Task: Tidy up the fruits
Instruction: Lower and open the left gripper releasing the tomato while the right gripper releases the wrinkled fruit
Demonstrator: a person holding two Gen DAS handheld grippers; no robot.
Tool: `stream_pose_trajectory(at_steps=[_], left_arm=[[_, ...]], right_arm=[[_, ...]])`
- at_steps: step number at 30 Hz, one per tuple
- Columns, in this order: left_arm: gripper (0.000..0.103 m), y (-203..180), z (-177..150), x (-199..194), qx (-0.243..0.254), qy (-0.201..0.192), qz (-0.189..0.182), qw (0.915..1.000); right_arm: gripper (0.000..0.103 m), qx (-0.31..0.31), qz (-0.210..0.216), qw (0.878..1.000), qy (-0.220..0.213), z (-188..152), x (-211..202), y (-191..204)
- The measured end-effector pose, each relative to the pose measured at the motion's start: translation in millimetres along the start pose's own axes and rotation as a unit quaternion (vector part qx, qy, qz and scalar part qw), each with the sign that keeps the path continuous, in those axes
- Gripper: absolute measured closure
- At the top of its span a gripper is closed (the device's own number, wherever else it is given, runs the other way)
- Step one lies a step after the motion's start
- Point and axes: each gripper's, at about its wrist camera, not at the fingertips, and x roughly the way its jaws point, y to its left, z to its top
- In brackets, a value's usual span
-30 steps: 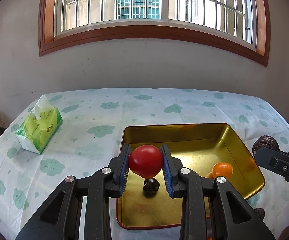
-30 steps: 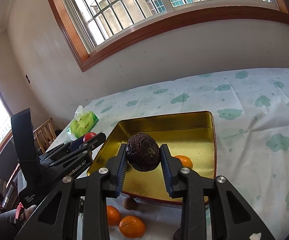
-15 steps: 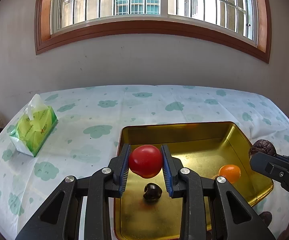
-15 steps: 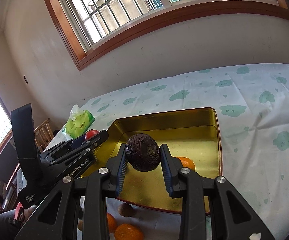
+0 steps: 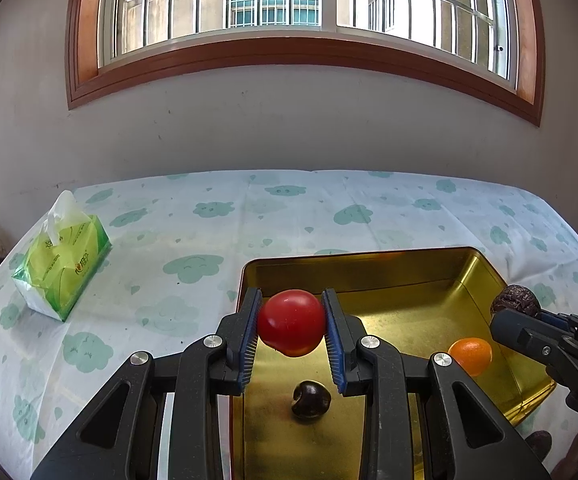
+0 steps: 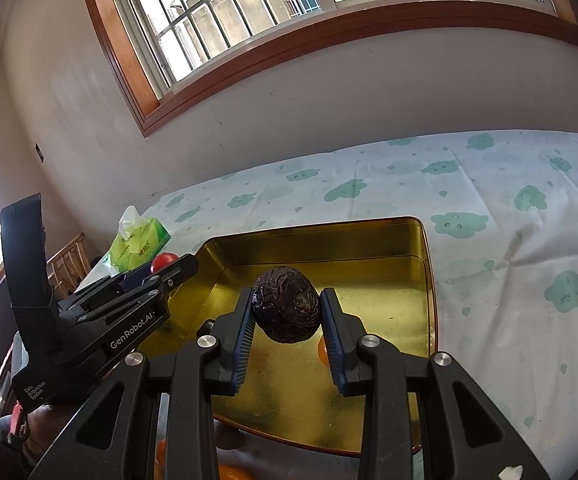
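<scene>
Left tongs (image 5: 291, 322) pinch a tomato (image 5: 291, 322) over the gold tray (image 5: 409, 300); right tongs (image 6: 285, 312) pinch a wrinkled dark fruit (image 6: 285, 309) above the tray, an orange (image 5: 470, 356) at its 3 o'clock side.

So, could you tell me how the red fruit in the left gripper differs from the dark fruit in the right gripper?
The red fruit is smooth, glossy and bright; the dark fruit is brown-black, dull and wrinkled. The red fruit is nearly round, the dark fruit more egg-shaped. Both are clamped between blue pads, one in the left gripper, one in the right gripper, over the gold tray.
</scene>
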Motion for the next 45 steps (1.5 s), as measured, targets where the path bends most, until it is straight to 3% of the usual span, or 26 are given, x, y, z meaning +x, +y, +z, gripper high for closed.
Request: stream_pose_trajectory(at_steps=[45], left_arm=[[0.072, 5, 7, 15, -0.008, 0.007, -0.003, 0.9999]], right_arm=[[0.073, 0.01, -0.006, 1.0, 0.008, 1, 19, -8]])
